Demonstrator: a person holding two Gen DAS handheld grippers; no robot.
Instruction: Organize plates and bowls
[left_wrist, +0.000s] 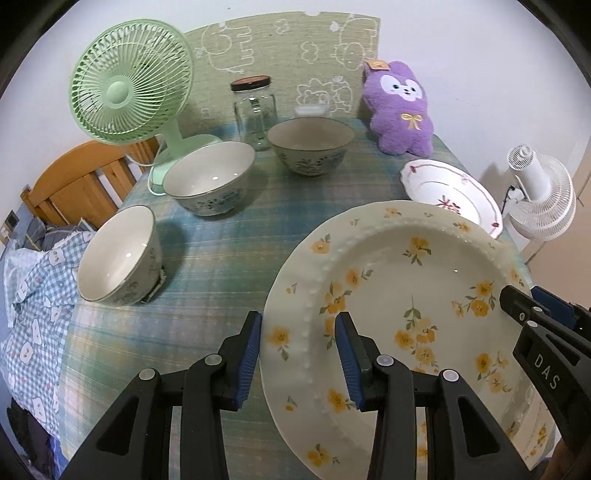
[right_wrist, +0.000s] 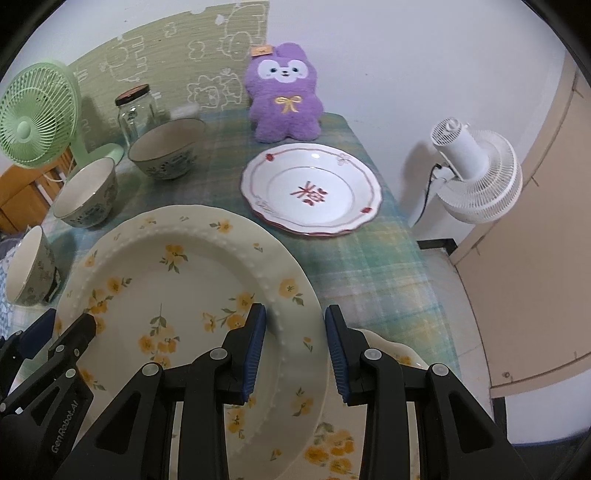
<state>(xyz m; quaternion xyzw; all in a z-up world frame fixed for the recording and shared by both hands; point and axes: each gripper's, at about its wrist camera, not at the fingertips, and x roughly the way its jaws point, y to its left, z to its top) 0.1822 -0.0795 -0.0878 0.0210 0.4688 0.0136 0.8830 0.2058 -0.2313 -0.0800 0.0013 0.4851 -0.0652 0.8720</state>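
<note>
A cream plate with yellow flowers (left_wrist: 399, 295) is lifted and tilted over the table's near right; it also shows in the right wrist view (right_wrist: 177, 280). My left gripper (left_wrist: 298, 354) straddles its left rim, jaws apart. My right gripper (right_wrist: 294, 347) straddles its right rim, jaws apart; it shows in the left wrist view (left_wrist: 532, 317). A second yellow-flower plate (right_wrist: 332, 443) lies underneath. A white plate with red pattern (right_wrist: 312, 190) sits at the far right. Three patterned bowls (left_wrist: 120, 254) (left_wrist: 208, 177) (left_wrist: 311, 144) stand at the left and middle.
A green desk fan (left_wrist: 129, 92), a glass jar (left_wrist: 255, 110) and a purple plush bunny (left_wrist: 400, 107) stand along the table's back. A white floor fan (right_wrist: 476, 173) is beyond the right edge. A wooden chair (left_wrist: 74, 184) and checked bedding are at the left.
</note>
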